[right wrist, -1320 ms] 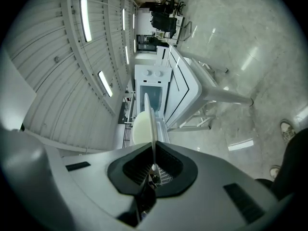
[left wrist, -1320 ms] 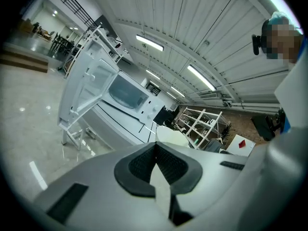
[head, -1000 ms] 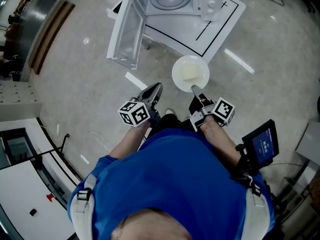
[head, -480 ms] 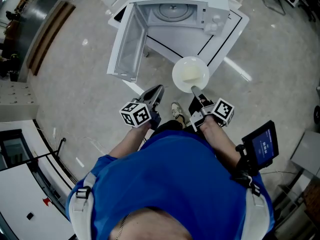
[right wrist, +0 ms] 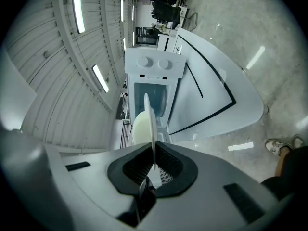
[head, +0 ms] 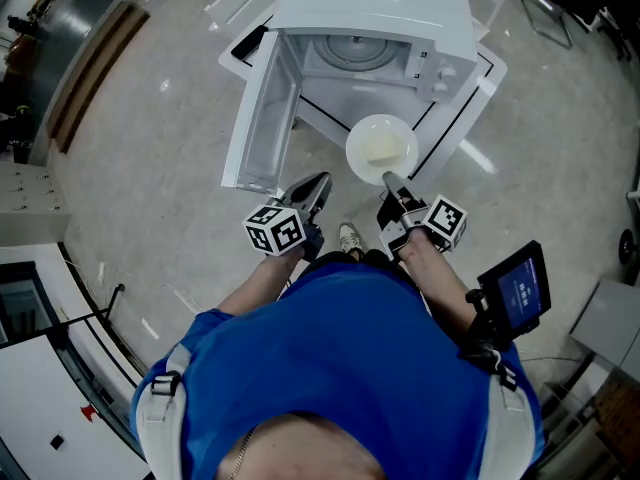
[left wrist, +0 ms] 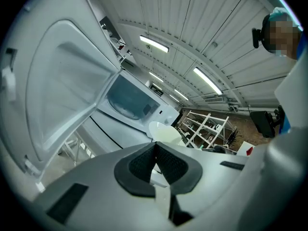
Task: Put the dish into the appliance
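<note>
While the microwave stands on the white worktop, its door hangs wide open toward the worktop's left edge, and the glass turntable shows inside the cavity.

Just below the door's near corner, the left gripper is held out off the worktop's near edge. Its fingers are pressed together and grip nothing; in the left gripper view they point toward the open door and the cavity.

A shoe shows on the floor between the two grippers.

To the right of the left gripper, the dish, white and round, is held in the air over the worktop's near edge. It is just in front of the microwave's open mouth and not inside it.

The right gripper holds the dish by its near rim. In the right gripper view the dish stands edge-on, its rim pinched between the narrow fingers. The cavity lies straight beyond, with two knobs on the panel.

Farther right, a small screen sits at the hip of the person in a blue shirt.
</note>
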`<state>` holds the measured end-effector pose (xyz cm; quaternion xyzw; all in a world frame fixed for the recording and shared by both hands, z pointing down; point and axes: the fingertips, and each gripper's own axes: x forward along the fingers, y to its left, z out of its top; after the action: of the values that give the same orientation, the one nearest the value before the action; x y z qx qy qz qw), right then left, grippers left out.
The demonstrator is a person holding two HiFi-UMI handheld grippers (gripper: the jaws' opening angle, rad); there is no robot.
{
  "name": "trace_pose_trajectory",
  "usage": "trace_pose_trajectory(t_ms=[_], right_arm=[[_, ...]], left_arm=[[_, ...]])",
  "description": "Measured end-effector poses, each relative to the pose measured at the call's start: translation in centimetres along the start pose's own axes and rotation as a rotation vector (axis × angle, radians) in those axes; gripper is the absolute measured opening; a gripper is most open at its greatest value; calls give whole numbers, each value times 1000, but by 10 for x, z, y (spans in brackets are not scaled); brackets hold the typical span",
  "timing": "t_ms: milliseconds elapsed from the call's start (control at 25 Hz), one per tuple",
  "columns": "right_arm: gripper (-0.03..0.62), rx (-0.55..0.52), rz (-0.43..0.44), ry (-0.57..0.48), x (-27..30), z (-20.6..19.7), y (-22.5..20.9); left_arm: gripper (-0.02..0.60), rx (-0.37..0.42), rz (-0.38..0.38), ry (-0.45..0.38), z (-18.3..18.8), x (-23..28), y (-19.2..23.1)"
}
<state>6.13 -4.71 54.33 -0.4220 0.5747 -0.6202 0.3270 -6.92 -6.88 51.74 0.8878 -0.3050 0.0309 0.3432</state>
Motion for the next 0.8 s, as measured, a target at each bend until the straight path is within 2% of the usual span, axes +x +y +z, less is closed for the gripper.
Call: trace_pose_trajectory(t_ms=[160, 440, 800], right_arm=[[11, -12, -15, -3, 33, 22, -10], [12, -5, -21, -1, 56, 37, -2], [11, 13, -23, 31, 96, 64, -4]], left_arm=[[6, -6, 0, 3, 11, 24, 20], [6, -10, -4, -4, 20, 35, 24], [6, -24, 48, -42, 34, 49, 36]])
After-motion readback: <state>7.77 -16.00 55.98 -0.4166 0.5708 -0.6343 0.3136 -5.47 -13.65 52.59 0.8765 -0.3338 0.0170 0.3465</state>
